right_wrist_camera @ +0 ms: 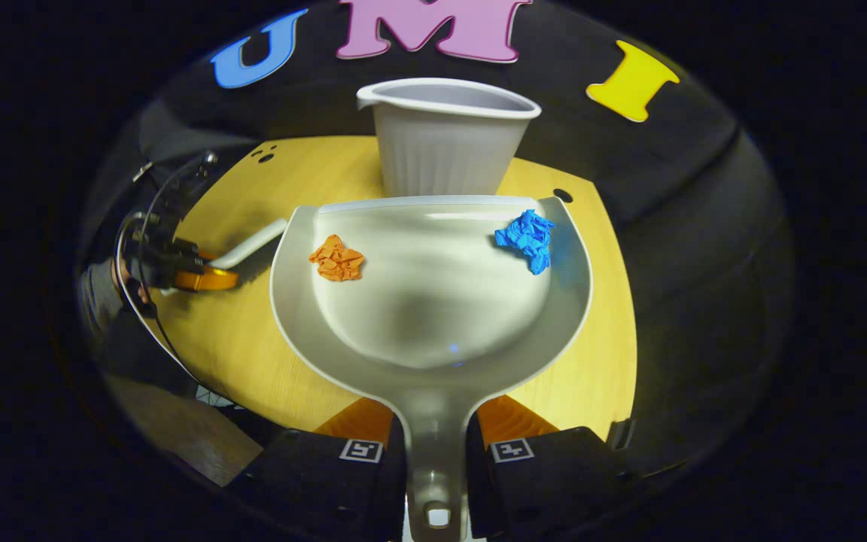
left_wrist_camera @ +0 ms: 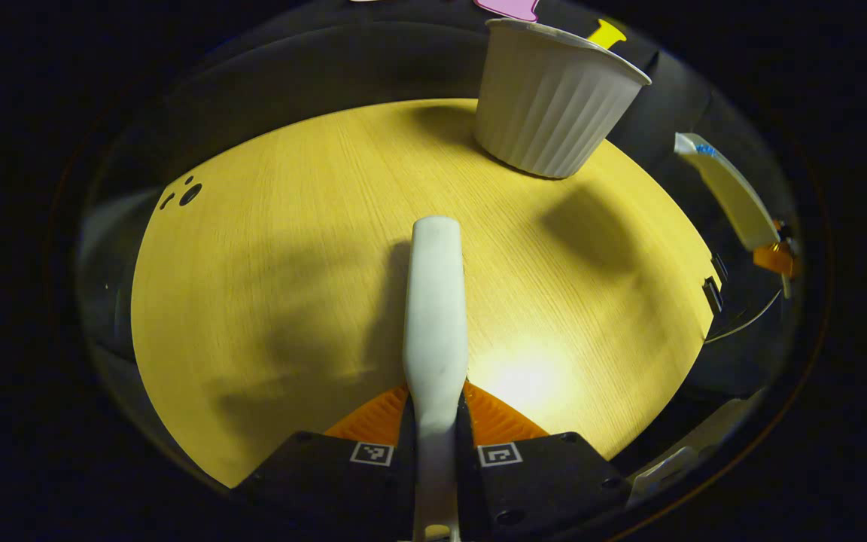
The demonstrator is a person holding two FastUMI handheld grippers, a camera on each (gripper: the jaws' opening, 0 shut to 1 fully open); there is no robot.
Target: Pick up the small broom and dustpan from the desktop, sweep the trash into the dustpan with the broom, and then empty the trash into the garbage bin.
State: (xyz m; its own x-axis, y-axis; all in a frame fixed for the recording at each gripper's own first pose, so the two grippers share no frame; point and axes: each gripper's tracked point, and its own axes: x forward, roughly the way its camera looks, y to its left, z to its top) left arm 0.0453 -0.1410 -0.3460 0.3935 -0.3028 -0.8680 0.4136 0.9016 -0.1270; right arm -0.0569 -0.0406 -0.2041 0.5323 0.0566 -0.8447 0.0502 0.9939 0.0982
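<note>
My left gripper point(left_wrist_camera: 435, 406) is shut on the small white broom point(left_wrist_camera: 435, 301), which points forward over the wooden table point(left_wrist_camera: 253, 301). My right gripper point(right_wrist_camera: 433, 421) is shut on the handle of the white dustpan point(right_wrist_camera: 433, 301), held above the table. Inside the pan lie an orange paper wad point(right_wrist_camera: 336, 258) at the left and a blue paper wad point(right_wrist_camera: 527, 237) at the right. The white ribbed garbage bin point(right_wrist_camera: 445, 147) stands just beyond the pan's front lip. In the right gripper view the left gripper point(right_wrist_camera: 204, 278) holds the broom point(right_wrist_camera: 253, 242) left of the pan.
The bin point(left_wrist_camera: 554, 105) stands at the table's far edge. The dustpan point(left_wrist_camera: 727, 188) and the right gripper point(left_wrist_camera: 776, 260) appear edge-on off the table's right side. Small dark holes point(left_wrist_camera: 189, 193) mark the far left corner. Black cloth walls surround the table.
</note>
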